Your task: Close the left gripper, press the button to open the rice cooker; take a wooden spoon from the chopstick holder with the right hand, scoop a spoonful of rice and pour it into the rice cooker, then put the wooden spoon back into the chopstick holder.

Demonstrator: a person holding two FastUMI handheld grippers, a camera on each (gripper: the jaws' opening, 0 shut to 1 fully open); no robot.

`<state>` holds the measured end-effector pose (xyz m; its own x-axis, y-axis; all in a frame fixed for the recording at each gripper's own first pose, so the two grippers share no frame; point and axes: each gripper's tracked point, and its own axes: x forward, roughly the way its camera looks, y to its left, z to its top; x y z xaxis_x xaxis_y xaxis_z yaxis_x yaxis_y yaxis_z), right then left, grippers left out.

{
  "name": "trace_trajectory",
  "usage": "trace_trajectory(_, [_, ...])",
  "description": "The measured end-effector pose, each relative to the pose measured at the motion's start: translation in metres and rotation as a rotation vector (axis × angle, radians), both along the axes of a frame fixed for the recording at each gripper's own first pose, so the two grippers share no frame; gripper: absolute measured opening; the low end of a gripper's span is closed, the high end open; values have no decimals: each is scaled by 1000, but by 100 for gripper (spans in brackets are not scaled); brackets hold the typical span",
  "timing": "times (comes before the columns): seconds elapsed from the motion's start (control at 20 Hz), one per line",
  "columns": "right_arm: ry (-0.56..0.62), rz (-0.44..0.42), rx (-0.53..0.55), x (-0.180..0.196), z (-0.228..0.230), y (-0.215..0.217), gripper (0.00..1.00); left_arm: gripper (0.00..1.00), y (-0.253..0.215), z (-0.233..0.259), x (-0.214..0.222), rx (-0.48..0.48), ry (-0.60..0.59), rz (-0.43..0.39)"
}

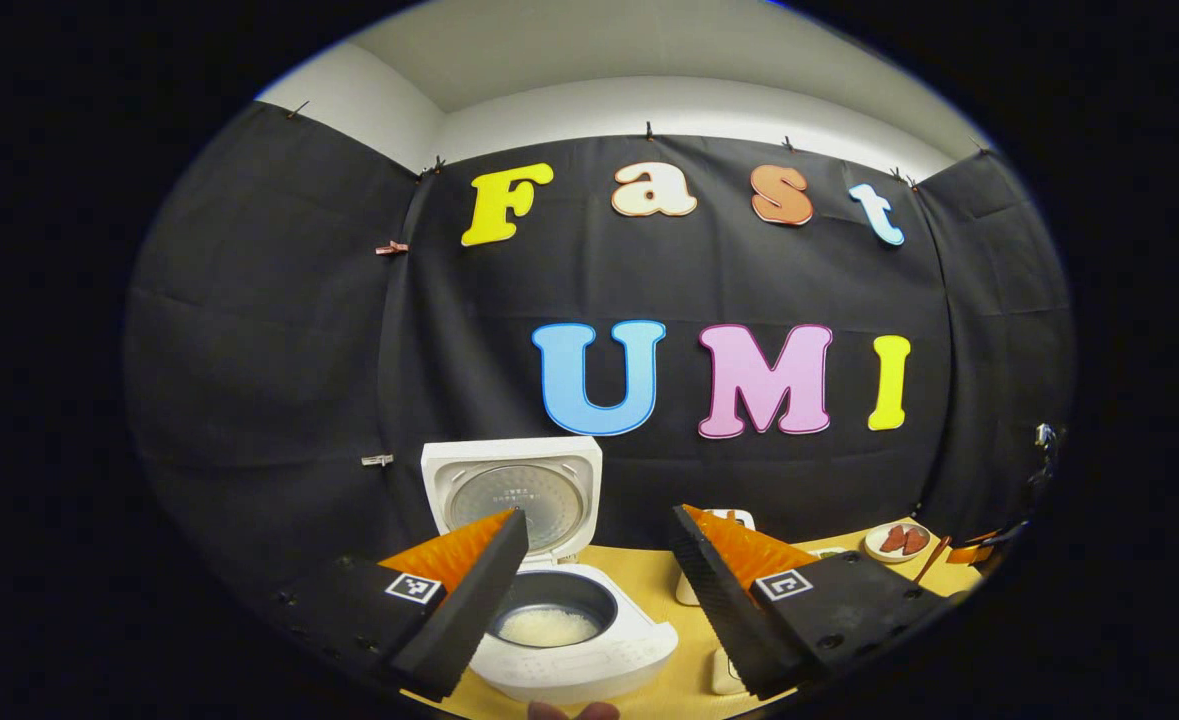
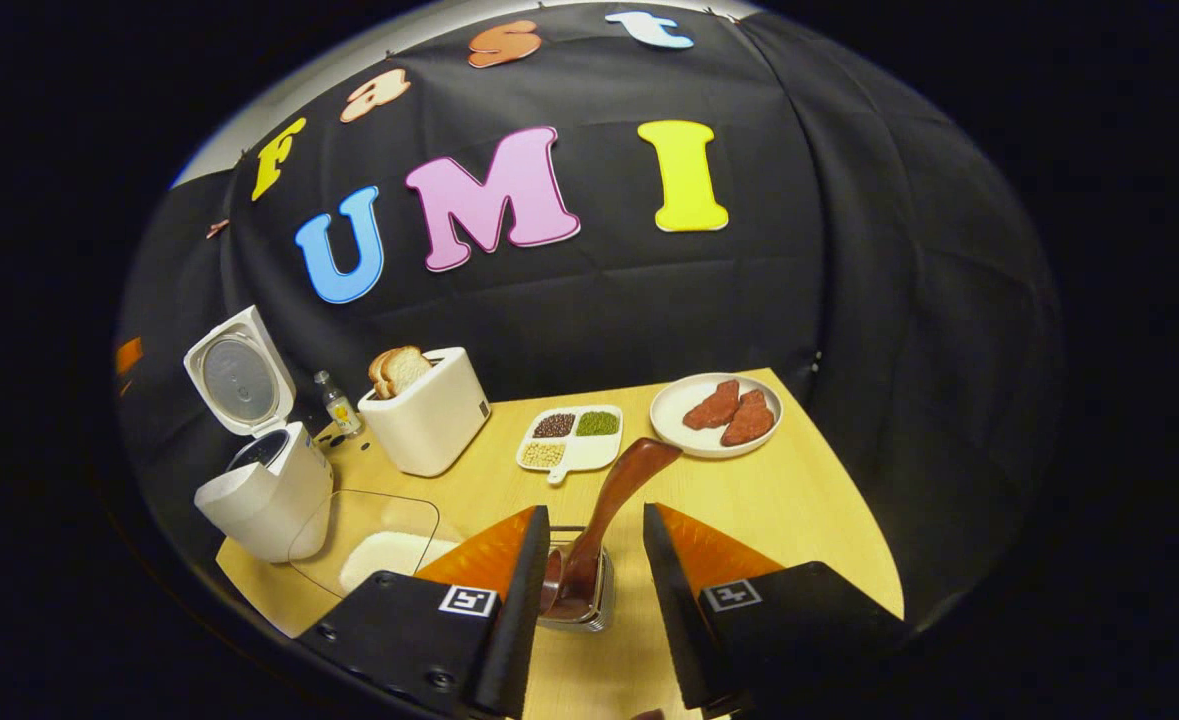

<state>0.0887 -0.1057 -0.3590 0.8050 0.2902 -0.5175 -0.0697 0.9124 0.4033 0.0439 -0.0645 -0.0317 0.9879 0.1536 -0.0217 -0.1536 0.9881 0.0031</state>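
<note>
Step in hand: the rice cooker [image 2: 259,470] is standing open with its lid up and rice [image 1: 549,627] is lying in its pot, so the scooping looks done; the wooden spoon [image 2: 609,510] is standing in the chopstick holder [image 2: 579,590], which suggests the return step is ending.
Right gripper [image 2: 589,580]: its fingers are standing wide, one on each side of the spoon handle, gripping nothing.
Left gripper [image 1: 599,590]: it is hanging wide open in front of the cooker, holding nothing.
Next move: judging from this, the right gripper is needing only to back straight away without knocking the spoon or tipping the holder.
Rice supply: a clear tray of rice [image 2: 379,545] is lying near, just right of the cooker.
Surface: a light wooden table [image 2: 799,500] is carrying a toaster [image 2: 429,415] with bread, a small bottle [image 2: 337,402], a divided dish of beans [image 2: 571,437] and a plate of meat [image 2: 717,413] at the far right.
Room: black cloth is hanging behind the table, with a pale wall above.
</note>
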Motion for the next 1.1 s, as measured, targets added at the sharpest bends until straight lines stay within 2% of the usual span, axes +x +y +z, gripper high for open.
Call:
trace_trajectory(0.25, [55,43,78,16,-36,22,60,98,-1,-8,3,9,31,36])
trace_trajectory(0.3, [61,54,89,20,-43,27,52,98,-1,-11,2,6,39,43])
trace_trajectory(0.35, [66,60,99,25,-47,31,60,98,-1,-13,1,0,46,52])
trace_trajectory(0.45, [83,70,100,30,-54,36,60,98,1,-17,-2,-14,61,67])
trace_trajectory(0.5, [100,82,95,27,-61,36,49,98,1,-19,-3,-18,66,69])
trace_trajectory(0.55, [92,77,102,28,-60,36,34,98,1,-20,-4,-19,72,70])
trace_trajectory(0.6, [80,79,103,28,-57,34,30,98,1,-22,-5,-15,77,73])
trace_trajectory(0.7, [64,98,141,21,-49,38,24,98,2,-22,-7,-2,80,70])
trace_trajectory(0.8, [66,82,123,13,-45,36,17,98,3,-22,-9,8,79,74])
trace_trajectory(0.95, [58,67,101,3,-41,35,17,98,5,-24,-12,2,81,76])
trace_trajectory(1.0, [51,57,114,3,-41,35,17,98,9,-24,-14,-4,81,81])
trace_trajectory(1.05, [59,39,132,4,-41,33,10,98,12,-24,-15,-13,82,86])
trace_trajectory(1.1, [76,23,150,3,-43,32,13,98,15,-26,-15,-23,82,90])
